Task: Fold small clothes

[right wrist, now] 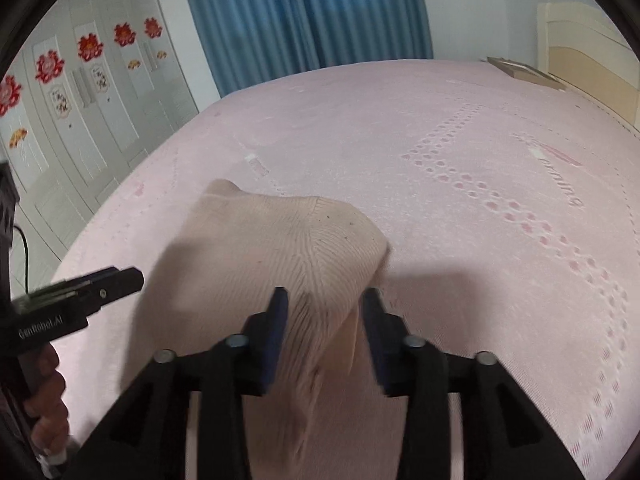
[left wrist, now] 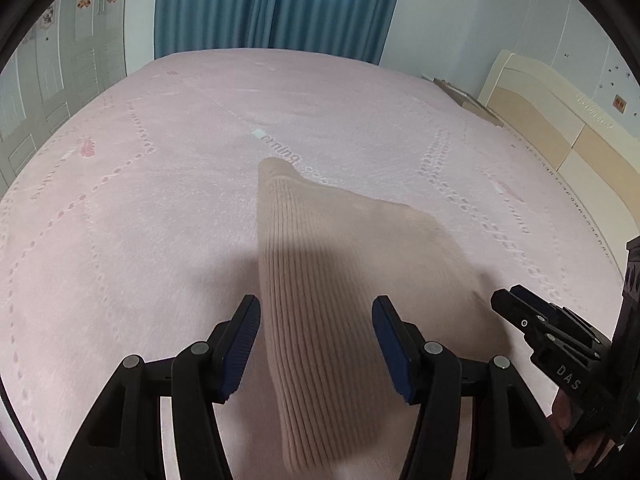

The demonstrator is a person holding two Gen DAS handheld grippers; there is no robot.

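Observation:
A beige ribbed knit garment [left wrist: 320, 280] lies on the pink bedspread [left wrist: 140, 200], folded over with a bumpy far edge. My left gripper [left wrist: 316, 320] is open, its blue-padded fingers [left wrist: 240, 344] either side of the garment's near part, not clamped. My right gripper [right wrist: 324, 320] is also open, straddling the garment [right wrist: 260, 248] at its right near corner, where a fold stands up between the jaws. Each gripper shows in the other's view: the right one [left wrist: 532, 320] at the garment's right edge, the left one [right wrist: 88, 288] at its left edge.
A blue curtain [left wrist: 272, 4] hangs behind the bed. White wardrobe doors with red flower stickers [right wrist: 88, 76] stand at left. A cream headboard [left wrist: 560, 120] runs along the right, with a flat brown item [right wrist: 524, 70] near it.

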